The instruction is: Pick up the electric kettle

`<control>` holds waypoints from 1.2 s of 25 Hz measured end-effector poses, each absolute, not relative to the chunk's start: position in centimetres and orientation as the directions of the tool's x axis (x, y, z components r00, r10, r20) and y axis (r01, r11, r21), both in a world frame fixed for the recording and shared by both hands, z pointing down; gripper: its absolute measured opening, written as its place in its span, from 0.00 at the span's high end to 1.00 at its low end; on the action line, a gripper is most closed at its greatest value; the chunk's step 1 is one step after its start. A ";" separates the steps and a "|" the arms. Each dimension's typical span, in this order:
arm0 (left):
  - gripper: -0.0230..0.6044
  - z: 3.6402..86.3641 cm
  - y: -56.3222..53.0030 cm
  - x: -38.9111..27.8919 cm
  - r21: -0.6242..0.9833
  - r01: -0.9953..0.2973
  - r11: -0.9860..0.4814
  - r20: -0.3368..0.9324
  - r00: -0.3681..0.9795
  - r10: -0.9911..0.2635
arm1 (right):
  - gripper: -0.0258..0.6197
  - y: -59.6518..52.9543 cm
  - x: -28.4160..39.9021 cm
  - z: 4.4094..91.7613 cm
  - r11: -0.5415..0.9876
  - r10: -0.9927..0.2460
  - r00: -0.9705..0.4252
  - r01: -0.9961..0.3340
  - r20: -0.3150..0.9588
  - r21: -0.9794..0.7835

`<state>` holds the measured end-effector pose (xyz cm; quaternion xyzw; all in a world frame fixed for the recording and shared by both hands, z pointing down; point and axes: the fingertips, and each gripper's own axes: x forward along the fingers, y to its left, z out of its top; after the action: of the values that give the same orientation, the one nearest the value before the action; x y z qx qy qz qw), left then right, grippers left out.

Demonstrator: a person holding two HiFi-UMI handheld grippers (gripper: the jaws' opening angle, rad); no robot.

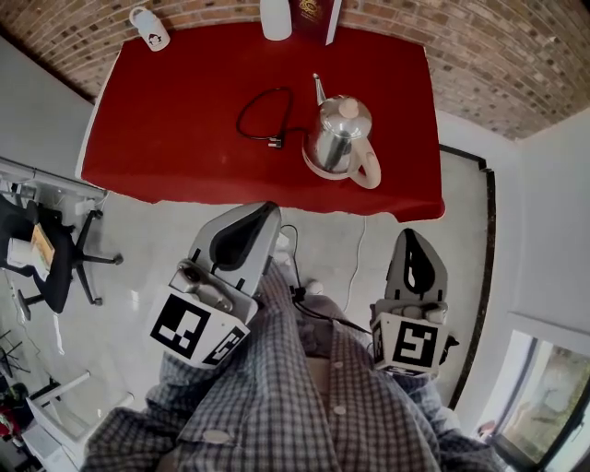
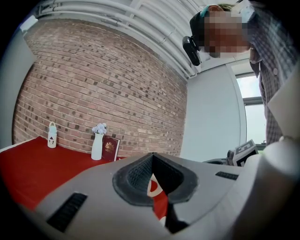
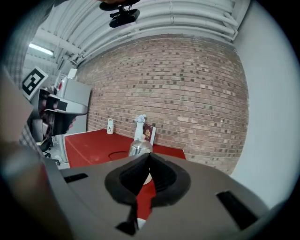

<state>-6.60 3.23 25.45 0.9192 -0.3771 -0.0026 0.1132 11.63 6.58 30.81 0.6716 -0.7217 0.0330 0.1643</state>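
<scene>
A steel electric kettle (image 1: 340, 136) with a cream handle and base stands on the red table (image 1: 184, 129), right of centre; its black cord (image 1: 263, 115) loops to its left. In the right gripper view the kettle's lid (image 3: 139, 147) shows just above the jaws. My left gripper (image 1: 247, 230) is shut and empty, short of the table's near edge. My right gripper (image 1: 416, 263) is also shut and empty, below the table's near right corner. Neither touches the kettle.
At the table's far edge stand a small white bottle (image 1: 148, 28), a white vase (image 1: 276, 18) and a dark red book (image 1: 314, 18). A black office chair (image 1: 51, 258) sits on the floor at left. A brick wall (image 3: 187, 93) runs behind the table.
</scene>
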 end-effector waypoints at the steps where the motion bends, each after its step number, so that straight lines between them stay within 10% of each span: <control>1: 0.95 25.4 2.6 -6.8 0.211 -0.688 -0.694 0.078 0.720 -0.690 | 0.95 6.0 11.8 31.0 0.069 -0.958 -0.013 -0.980 0.288 0.185; 14: 0.95 26.2 -4.2 -9.6 0.232 -0.624 -0.747 0.072 0.776 -0.626 | 0.95 1.1 11.7 36.7 -0.092 -0.878 0.191 -0.967 0.438 0.237; 30: 0.95 27.4 -8.1 -10.3 0.304 -0.595 -0.744 0.087 0.795 -0.600 | 0.70 -4.7 11.9 43.3 -0.069 -0.794 0.220 -0.959 0.567 0.276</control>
<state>-10.32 -8.09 27.43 0.9339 -0.3199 -0.0084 0.1597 11.93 -4.72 43.27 0.7186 -0.6097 0.1348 0.3061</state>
